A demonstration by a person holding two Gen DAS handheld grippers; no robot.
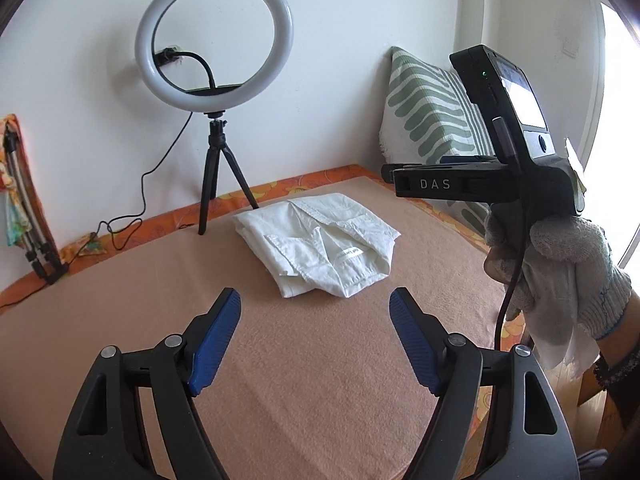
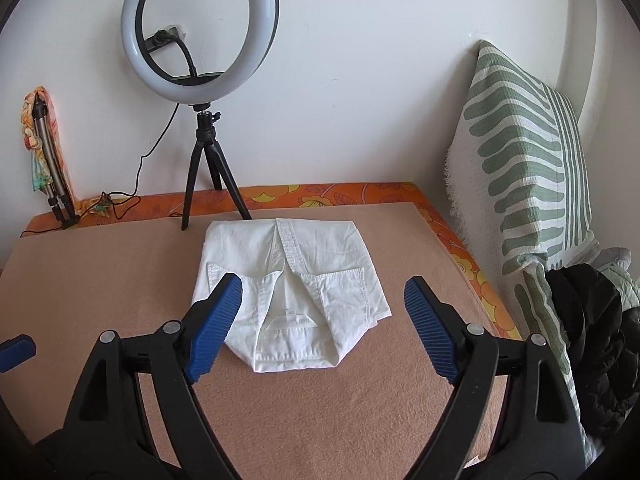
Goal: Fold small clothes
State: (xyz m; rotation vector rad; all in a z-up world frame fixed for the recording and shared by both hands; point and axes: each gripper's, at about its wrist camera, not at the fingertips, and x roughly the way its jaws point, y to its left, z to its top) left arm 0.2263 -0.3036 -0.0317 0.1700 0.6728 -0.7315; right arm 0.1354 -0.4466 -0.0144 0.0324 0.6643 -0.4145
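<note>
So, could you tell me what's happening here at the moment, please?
A person is folding small clothes with handheld tongs, one set in each hand. A white shirt lies folded into a compact bundle on the tan blanket, collar toward the cameras. Both the left tongs and the right tongs are open and empty, above the blanket, not touching the shirt. A ring light stands behind it.

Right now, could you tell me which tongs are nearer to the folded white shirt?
Right. The right tongs hang open over the folded white shirt, one finger overlapping it. The left tongs are open too, short of its near edge.
</note>
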